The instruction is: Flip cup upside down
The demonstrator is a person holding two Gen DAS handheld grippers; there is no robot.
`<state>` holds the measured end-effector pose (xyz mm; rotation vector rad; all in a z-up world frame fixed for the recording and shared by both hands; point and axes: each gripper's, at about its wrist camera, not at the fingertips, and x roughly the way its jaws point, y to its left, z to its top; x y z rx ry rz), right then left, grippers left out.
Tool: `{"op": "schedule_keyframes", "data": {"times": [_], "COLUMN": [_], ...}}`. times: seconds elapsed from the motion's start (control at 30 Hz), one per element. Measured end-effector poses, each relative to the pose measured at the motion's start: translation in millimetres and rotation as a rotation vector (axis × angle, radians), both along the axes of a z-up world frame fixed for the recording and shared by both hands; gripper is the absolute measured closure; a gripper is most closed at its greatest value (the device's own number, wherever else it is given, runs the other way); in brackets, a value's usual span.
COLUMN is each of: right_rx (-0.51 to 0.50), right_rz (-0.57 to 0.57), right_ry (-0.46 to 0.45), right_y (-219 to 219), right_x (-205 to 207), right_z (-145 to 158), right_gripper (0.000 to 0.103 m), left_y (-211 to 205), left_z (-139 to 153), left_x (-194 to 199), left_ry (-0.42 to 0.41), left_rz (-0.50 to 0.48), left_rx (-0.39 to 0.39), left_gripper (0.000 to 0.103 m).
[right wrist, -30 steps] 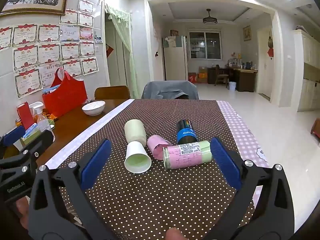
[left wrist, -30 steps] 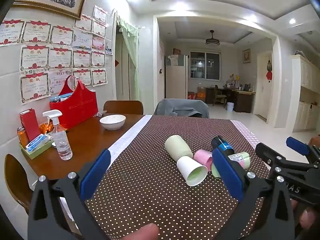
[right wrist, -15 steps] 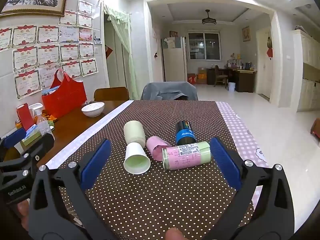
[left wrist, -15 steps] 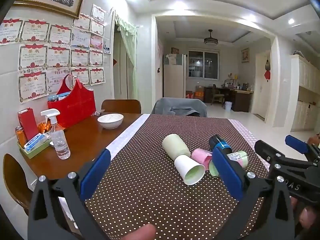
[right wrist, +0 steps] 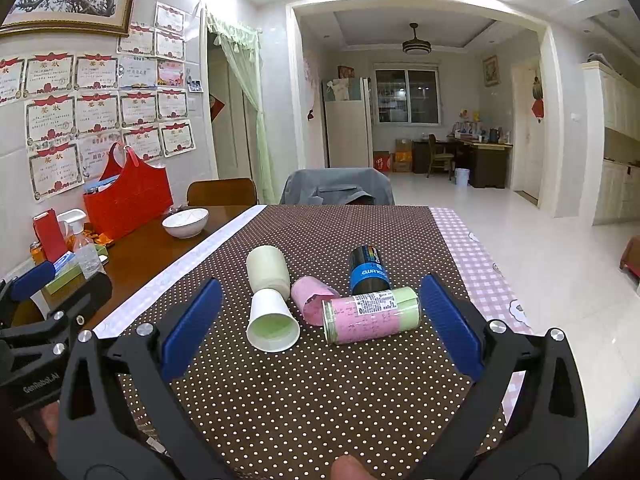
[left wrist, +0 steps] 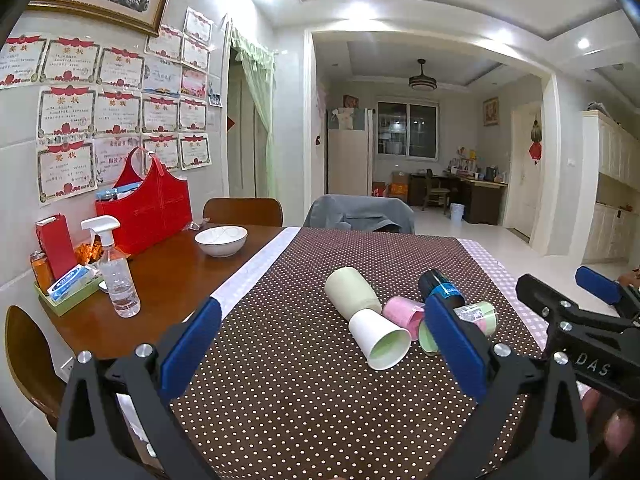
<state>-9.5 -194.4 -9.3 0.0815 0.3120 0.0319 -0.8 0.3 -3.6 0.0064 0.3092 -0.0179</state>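
Both pairs of fingers stand spread wide with nothing between them: I see my left gripper (left wrist: 320, 344) and right gripper (right wrist: 320, 320) poised above the dotted cloth (right wrist: 320, 392). From the right view the white cup (right wrist: 273, 320) lies on its side ahead of the gap, nearer the left finger (right wrist: 192, 328), mouth toward me, not touched. Its base meets a green tumbler (right wrist: 268, 268); a pink cup (right wrist: 312, 296), labelled can (right wrist: 370, 314) and blue can (right wrist: 367, 270) lie just right.
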Motion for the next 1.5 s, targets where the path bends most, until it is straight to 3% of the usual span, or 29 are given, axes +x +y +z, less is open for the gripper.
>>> {"op": "schedule_keyframes", "data": {"times": [1.5], "right_rx": [0.001], "right_rz": [-0.030], "right_ry": [-0.007], "right_y": [-8], "right_x": [9], "right_z": [-2], "right_gripper": [0.006], "left_y": [0], "left_z": [-9], "left_x": [11], "left_ry": [0.024], "left_rz": [-0.017], "left_rx": [-0.021], "left_gripper": [0.004]}}
